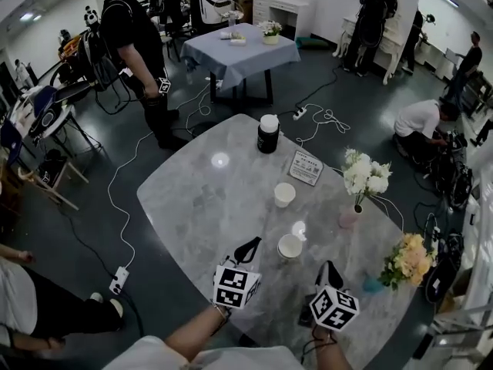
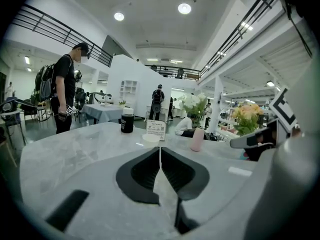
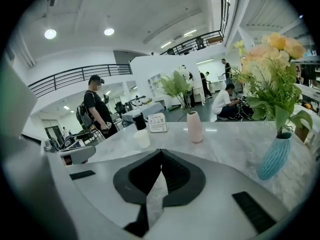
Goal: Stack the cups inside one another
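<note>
Both my tongs are pinched closed on nothing: left gripper [image 1: 248, 250] and right gripper [image 1: 330, 273], over the table [image 1: 192, 206] near edge. The near cup [image 1: 290, 246] sits between them, the far cup [image 1: 284, 194] apart beyond it. Nothing nested yet; the whole stack is left.

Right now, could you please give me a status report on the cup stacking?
Left gripper shut, empty; right gripper shut, empty. Near cup and far cup apart on marble table, unstacked. Pink vase stands right of them.

Marble table [image 1: 192, 206]; holds 2 cups [image 1: 284, 194], jar [image 1: 268, 134], sign [image 1: 306, 167], pink vase [image 1: 349, 216], teal vase [image 1: 372, 284]
</note>
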Demonstrator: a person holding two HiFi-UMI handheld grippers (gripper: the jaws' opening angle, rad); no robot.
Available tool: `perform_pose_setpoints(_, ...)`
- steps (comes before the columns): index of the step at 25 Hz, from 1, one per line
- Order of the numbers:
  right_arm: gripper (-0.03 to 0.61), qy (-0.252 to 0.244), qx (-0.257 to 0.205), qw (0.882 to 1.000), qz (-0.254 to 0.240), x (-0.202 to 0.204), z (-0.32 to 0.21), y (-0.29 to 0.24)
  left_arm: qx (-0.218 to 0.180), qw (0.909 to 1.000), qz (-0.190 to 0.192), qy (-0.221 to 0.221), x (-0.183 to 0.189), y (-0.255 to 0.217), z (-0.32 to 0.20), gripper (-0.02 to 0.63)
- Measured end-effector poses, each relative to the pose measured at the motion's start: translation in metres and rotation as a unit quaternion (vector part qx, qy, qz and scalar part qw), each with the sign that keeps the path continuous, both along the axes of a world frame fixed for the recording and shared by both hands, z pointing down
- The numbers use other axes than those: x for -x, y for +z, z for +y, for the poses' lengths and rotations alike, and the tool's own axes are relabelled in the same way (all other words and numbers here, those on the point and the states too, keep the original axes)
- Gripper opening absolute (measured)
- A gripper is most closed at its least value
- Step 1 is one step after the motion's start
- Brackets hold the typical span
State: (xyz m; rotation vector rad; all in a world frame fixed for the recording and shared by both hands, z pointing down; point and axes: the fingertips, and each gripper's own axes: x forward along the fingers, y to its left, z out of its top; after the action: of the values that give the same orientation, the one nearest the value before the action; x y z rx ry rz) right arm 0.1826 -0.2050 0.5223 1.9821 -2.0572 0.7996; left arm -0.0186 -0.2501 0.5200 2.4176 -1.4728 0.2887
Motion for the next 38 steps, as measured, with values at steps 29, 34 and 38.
perform_pose_setpoints(29,0.006,0.043,0.013,0.999,0.006,-0.007,-0.022,0.016,0.010,0.9990,-0.021,0.039,-0.004,0.021,-0.033,0.011)
perform_pose_setpoints(34,0.006,0.041,0.015,0.999,0.007,-0.008,-0.021,0.017,0.011,0.9993,-0.017,0.030,-0.002,0.020,-0.034,0.011)
perform_pose_setpoints(38,0.006,0.043,0.020,0.999,0.010,-0.011,-0.020,0.019,0.016,0.9994,-0.013,0.028,-0.002,0.025,-0.041,0.011)
